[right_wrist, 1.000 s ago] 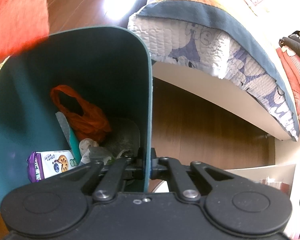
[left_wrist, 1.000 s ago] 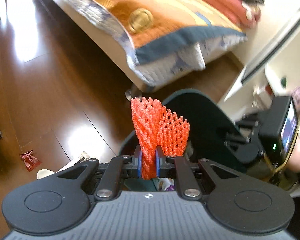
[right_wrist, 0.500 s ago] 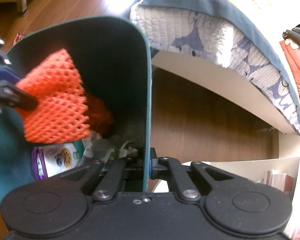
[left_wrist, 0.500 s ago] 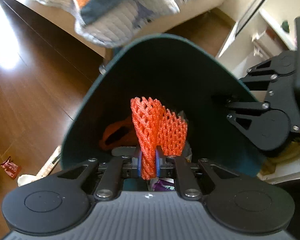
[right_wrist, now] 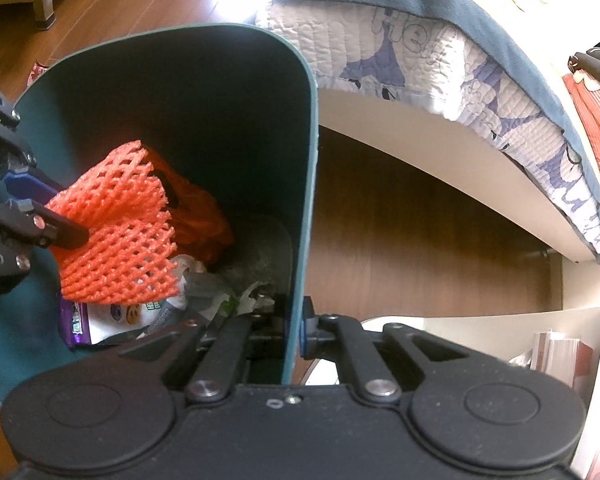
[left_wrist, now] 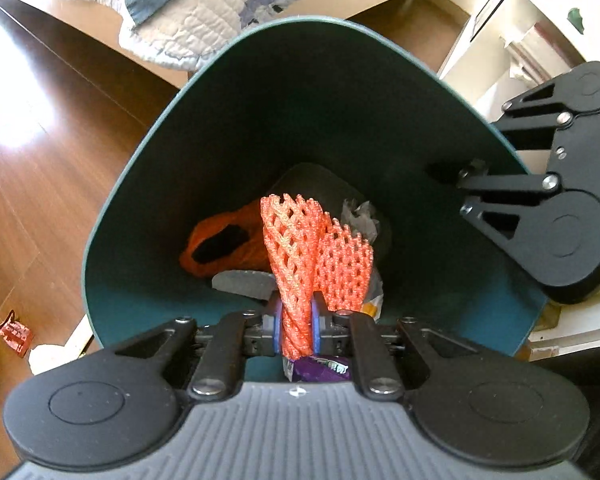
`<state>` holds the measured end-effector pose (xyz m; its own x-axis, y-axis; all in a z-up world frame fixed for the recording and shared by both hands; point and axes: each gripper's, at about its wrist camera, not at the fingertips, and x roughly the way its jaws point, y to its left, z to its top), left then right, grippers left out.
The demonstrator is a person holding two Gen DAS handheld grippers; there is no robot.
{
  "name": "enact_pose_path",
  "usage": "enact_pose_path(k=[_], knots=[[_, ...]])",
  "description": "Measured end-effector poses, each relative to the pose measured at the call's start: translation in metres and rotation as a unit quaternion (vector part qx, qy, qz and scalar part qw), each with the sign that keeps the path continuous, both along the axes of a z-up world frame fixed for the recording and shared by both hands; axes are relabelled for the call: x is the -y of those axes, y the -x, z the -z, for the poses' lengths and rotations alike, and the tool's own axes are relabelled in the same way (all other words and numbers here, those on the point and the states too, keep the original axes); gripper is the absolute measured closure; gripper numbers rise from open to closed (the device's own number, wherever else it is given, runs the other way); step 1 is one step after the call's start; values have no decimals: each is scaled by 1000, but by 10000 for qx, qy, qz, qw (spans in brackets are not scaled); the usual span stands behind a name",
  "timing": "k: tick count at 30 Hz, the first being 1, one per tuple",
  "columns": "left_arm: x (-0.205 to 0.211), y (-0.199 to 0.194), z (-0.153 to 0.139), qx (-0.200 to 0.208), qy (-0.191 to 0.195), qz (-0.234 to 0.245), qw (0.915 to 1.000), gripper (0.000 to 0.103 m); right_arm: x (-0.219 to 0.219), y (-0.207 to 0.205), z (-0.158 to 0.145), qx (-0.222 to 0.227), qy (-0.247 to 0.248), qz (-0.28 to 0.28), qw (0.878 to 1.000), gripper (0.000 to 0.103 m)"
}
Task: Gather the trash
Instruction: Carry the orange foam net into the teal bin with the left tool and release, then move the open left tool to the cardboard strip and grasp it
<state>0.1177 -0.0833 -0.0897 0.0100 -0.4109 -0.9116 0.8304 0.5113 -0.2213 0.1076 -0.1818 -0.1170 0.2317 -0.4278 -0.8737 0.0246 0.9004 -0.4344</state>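
My left gripper (left_wrist: 296,330) is shut on an orange foam net (left_wrist: 300,256) and holds it inside the mouth of the dark green trash bin (left_wrist: 332,92). The net also shows in the right wrist view (right_wrist: 120,232), above the trash in the bin. My right gripper (right_wrist: 296,330) is shut on the bin's side wall (right_wrist: 296,200) and holds the bin tilted. Inside lie an orange plastic bag (left_wrist: 220,240), a purple snack wrapper (right_wrist: 80,324) and crumpled paper (right_wrist: 220,292).
A red wrapper (left_wrist: 14,334) and a white scrap (left_wrist: 46,356) lie on the wooden floor left of the bin. A bed with a quilt (right_wrist: 440,72) stands behind the bin. White furniture (left_wrist: 512,40) stands at the right.
My left gripper has carried the foam net from above the bin's rim down into its mouth. The right gripper keeps its hold on the bin wall.
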Motion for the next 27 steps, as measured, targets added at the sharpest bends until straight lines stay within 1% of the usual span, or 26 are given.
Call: enact_pose_path(k=[3,6,7,8,9,10,11,12,16,21,25,27], knots=[[0,-1,5,-174,-41,-9,9998,86,-1,1,-1,16,-19,-2,10000,99],[-2,1,5,-157,1,33,9999,83,-1,3,-2,26,-35,-5,10000,99],[0,1,5,-163,16,44,9999,80,-1,3,-2,23,-32,-6,10000,99],[-1,1,4,-192,44,42,9998,72,-1,3,-2,21,-31,-4,10000,99],[-2,0,3,-234,104,32,9997,68,0,3,-2,19,-32,-3,10000,99],[-4,0,1,-252,172,16,9995,51,0,3,-2,20,-33,-2,10000,99],[-6,-1,-2,-242,250,-27,9994,30,0,3,-2,17,-32,1,10000,99],[-9,-2,-5,-203,336,-72,9992,26,0,3,-2,17,-30,-3,10000,99],[-18,-1,-18,-108,522,-57,9986,26,0,1,-2,8,-21,17,10000,99],[-48,-4,-40,-19,758,-103,9971,26,0,1,0,-23,4,28,10000,99],[-79,-15,-55,154,879,-341,9954,26,2,1,1,-52,-20,73,10000,99],[-97,-25,-61,343,857,-560,9942,26,4,3,2,-79,-22,98,9999,99]])
